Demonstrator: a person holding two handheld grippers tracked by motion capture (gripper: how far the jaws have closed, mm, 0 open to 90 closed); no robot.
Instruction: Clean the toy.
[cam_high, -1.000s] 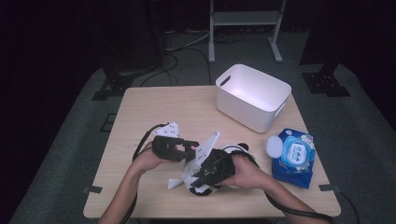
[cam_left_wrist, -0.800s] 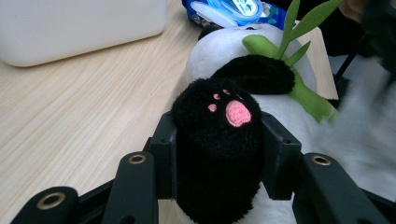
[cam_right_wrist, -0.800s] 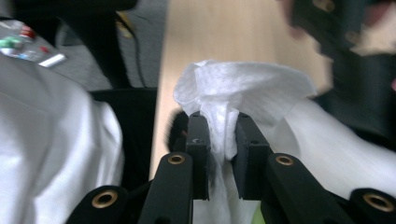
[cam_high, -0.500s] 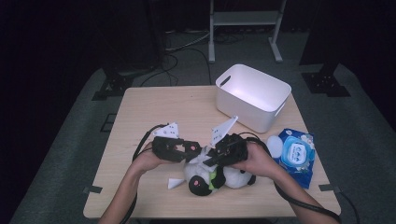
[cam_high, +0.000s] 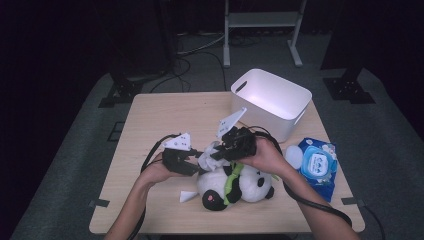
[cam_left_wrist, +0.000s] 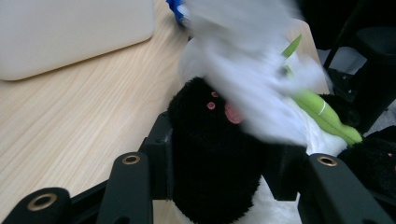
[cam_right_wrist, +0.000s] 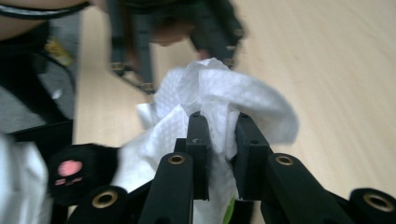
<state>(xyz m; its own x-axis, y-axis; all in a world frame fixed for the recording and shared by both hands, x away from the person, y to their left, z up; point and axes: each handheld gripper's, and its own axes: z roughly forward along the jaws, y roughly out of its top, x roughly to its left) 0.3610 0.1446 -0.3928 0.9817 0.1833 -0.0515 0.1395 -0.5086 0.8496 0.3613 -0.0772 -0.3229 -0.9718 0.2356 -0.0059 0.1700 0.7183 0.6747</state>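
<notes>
The white wipe (cam_high: 209, 156) sits bunched up at the centre of the high view, just above the plush panda (cam_high: 235, 184), which lies on its side on the lower middle of the counter (cam_high: 165, 112). The right gripper (cam_high: 231, 145) has that wipe pinched: in the right gripper view its two black fingers (cam_right_wrist: 200, 140) stand close together with the crumpled sheet squeezed between them and billowing out above. The left gripper (cam_high: 192, 161) comes in from the left of the high view, and its fingers (cam_left_wrist: 161, 149) sit either side of the panda's black paw, the one with the pink pads. They have just been easing apart, yet the paw looks snug between them, both inner faces against the fur. In the left gripper view the wipe is a white blur sweeping across the upper middle, over the panda's body and its green bamboo stalk (cam_left_wrist: 327, 116).

Around the action: a small scrap of white (cam_high: 188, 196) lies on the counter just left of the panda. To the right, near the panda's far end, a blue pack of wet wipes (cam_high: 317, 167) rests by the counter's right edge with its round lid flipped open. Behind the right hand (cam_high: 265, 155), at upper right of the counter, a white bin (cam_high: 272, 102) stands upright, well clear of the wipe. Cables trail off both grippers toward the bottom of the frame.
</notes>
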